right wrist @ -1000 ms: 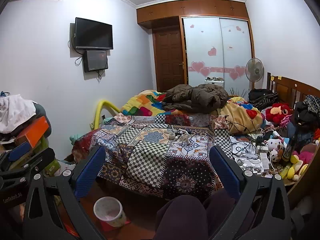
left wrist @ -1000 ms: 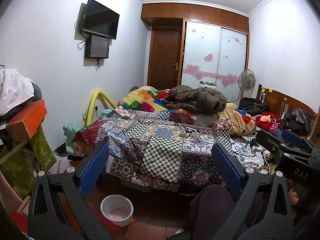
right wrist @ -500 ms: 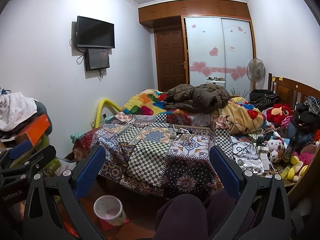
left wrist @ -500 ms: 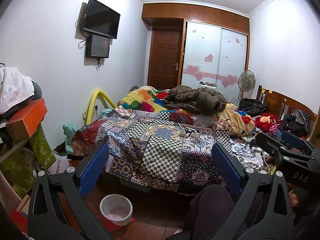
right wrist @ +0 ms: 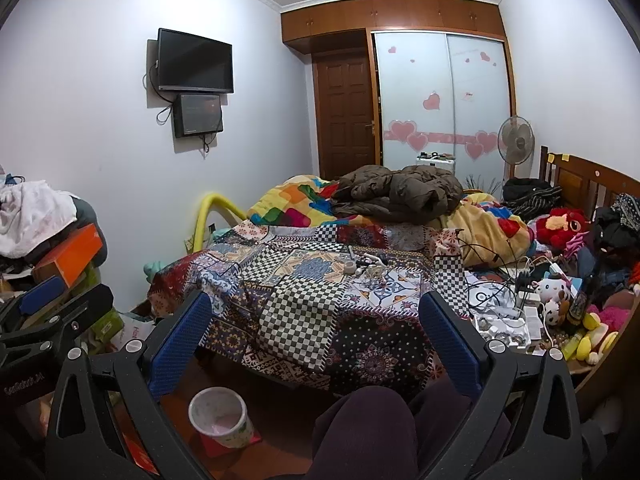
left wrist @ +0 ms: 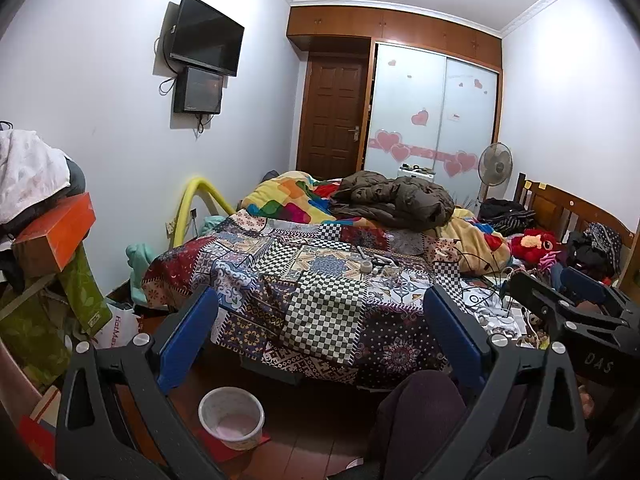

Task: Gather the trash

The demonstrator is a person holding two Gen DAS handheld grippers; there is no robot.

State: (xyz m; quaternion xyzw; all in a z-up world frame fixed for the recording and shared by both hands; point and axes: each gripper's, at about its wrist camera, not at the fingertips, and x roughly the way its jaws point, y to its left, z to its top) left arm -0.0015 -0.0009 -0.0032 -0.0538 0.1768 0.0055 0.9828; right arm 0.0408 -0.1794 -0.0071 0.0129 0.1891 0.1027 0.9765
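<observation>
- Left wrist view: the left gripper point(left wrist: 320, 332) hangs with fingers wide apart, holding nothing. The small scraps point(left wrist: 376, 266) lie on the patchwork bedspread point(left wrist: 320, 304), well beyond the tips. The white bin point(left wrist: 231, 416) stands on the floor below. Best to reach over the bed edge first.
- Right wrist view: the right gripper point(right wrist: 314, 330) is likewise spread and empty. The scraps point(right wrist: 366, 268) sit mid-bed; approach from above and close on one piece only, clear of the cables point(right wrist: 492, 276).

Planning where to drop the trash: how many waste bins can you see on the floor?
1. A small white bin stands on the floor at the foot of the bed, on a red mat. Others may be hidden behind the clutter along the left wall.
</observation>
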